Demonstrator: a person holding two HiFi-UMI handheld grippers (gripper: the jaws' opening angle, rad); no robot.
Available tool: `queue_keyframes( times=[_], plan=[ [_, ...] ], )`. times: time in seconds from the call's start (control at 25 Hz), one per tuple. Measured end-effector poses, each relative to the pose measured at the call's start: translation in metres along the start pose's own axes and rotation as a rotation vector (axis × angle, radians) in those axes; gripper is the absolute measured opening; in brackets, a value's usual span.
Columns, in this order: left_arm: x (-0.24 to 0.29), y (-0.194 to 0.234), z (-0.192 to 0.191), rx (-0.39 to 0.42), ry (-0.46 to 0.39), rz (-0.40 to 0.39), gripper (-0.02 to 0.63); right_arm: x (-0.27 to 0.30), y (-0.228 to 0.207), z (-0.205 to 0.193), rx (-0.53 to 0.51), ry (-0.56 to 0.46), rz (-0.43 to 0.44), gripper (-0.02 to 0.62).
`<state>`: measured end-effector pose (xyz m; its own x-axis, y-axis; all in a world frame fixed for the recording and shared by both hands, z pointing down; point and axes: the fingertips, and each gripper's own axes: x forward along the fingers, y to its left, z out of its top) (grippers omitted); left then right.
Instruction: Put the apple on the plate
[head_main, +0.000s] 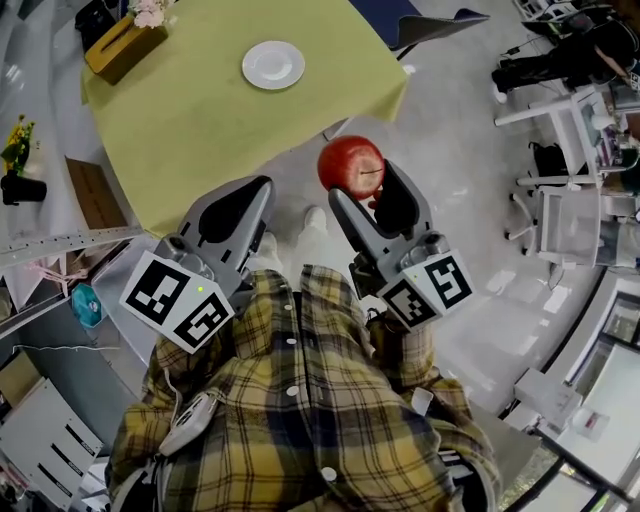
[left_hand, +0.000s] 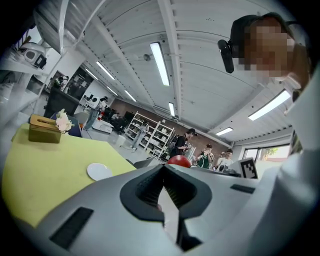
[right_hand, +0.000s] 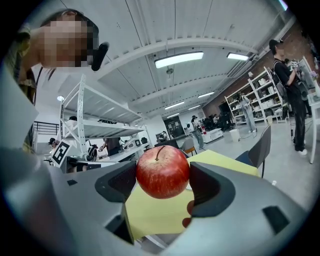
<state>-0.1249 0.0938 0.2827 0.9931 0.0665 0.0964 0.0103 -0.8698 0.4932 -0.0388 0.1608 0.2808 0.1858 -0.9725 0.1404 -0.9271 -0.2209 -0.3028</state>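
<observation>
A red apple (head_main: 351, 166) hangs in the air off the near right edge of the table, with my right gripper (head_main: 362, 182) shut on it. In the right gripper view the apple (right_hand: 162, 171) sits between the two dark pads, stem up. The white plate (head_main: 273, 64) lies empty toward the far side of the yellow-green table (head_main: 200, 130), well ahead of the apple. My left gripper (head_main: 258, 190) hovers over the table's near edge, jaws together and empty. In the left gripper view the left gripper (left_hand: 165, 174) shows the plate (left_hand: 99, 171) ahead to the left and the apple (left_hand: 179, 161) peeking over the right.
A wooden tissue box with flowers (head_main: 122, 45) stands at the table's far left corner. A chair (head_main: 430, 25) is beyond the table's far right. White frames and shelving (head_main: 570, 200) stand to the right, a potted flower (head_main: 20, 165) to the left. Several people (left_hand: 192, 145) stand far off.
</observation>
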Motion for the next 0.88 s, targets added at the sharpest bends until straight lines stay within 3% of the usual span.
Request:
queue_keyframes(
  times=[0.2,0.6,0.88],
  plan=[
    [0.04,-0.004,0.01,0.005,-0.012,0.029,0.008,0.014,-0.036,0.02,-0.004,0.015,0.043,0.331],
    [0.111,0.012,0.042,-0.006,-0.12,0.138,0.008,0.056,-0.092,0.057,-0.071,0.058,0.186,0.331],
    [0.138,0.016,0.047,-0.042,-0.171,0.256,0.008,0.07,-0.123,0.067,-0.069,0.122,0.293,0.33]
  ],
)
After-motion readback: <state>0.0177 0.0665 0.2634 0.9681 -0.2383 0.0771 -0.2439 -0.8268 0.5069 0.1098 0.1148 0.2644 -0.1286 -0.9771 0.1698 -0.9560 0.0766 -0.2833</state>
